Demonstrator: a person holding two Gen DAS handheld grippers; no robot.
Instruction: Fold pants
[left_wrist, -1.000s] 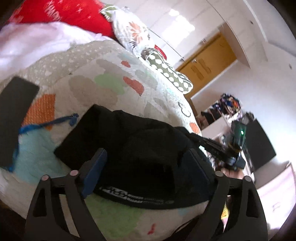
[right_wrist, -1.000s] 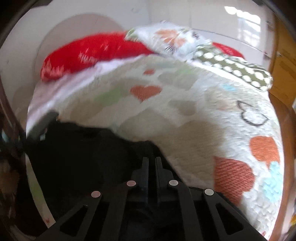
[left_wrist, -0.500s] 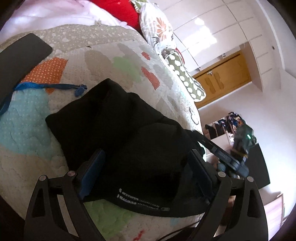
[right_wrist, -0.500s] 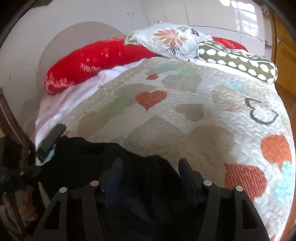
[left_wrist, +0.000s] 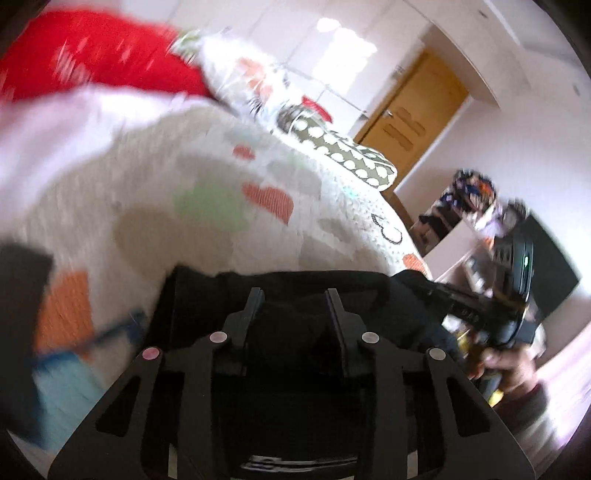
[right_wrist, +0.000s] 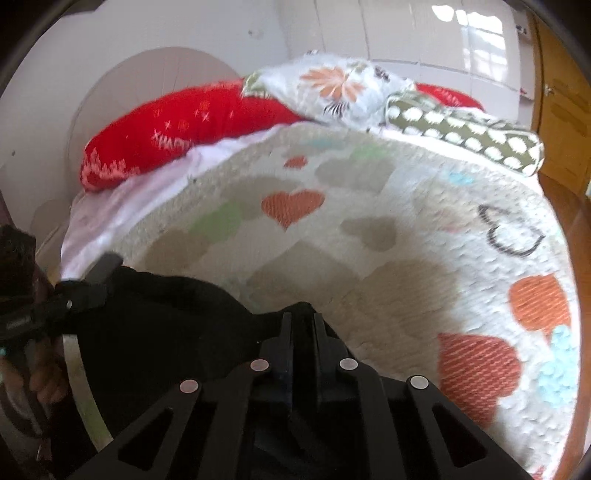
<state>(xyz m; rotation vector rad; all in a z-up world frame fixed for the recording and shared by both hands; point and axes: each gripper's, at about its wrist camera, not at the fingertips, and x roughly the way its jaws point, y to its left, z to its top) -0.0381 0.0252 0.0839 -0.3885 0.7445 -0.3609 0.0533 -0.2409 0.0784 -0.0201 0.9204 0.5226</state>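
The black two-finger left gripper (left_wrist: 294, 295) is tilted downward, its jaws closing with black fabric bunched between them. The black two-finger right gripper (right_wrist: 302, 319) is pitched more steeply, jaws drawn together on the fabric's edge.
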